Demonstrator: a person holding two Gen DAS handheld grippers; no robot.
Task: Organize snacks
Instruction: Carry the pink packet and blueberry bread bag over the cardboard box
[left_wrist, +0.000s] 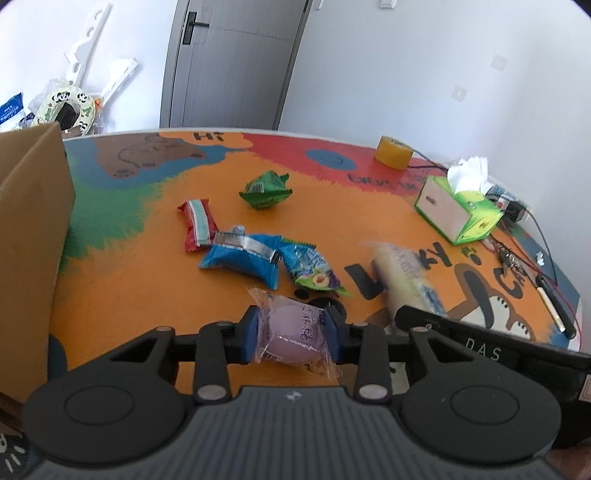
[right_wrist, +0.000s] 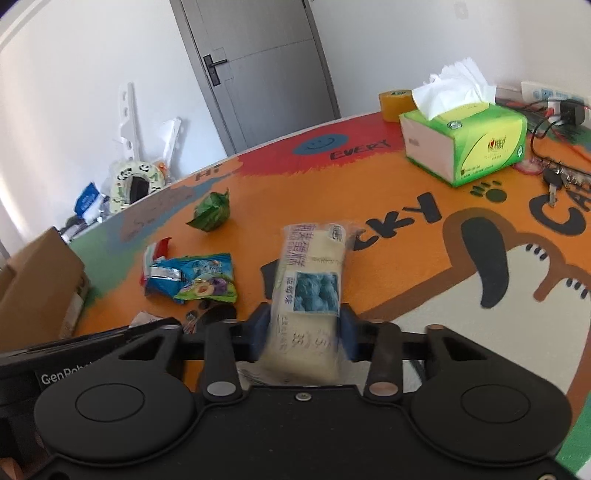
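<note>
Left tongs: I have them clenched on a round pale-purple sweet in a clear plastic wrapper, blue pads pressing both sides, just above the painted orange tabletop.

Right tongs: clamped on a long cream-coloured cake bar in a clear wrapper with a blue label, tilted up off the table.

Loose on the table: red packet, blue packet, green plum-print packet, crumpled green packet.

Containers: brown cardboard box at my left, contents hidden; green tissue box with white tissue sticking out.
</note>
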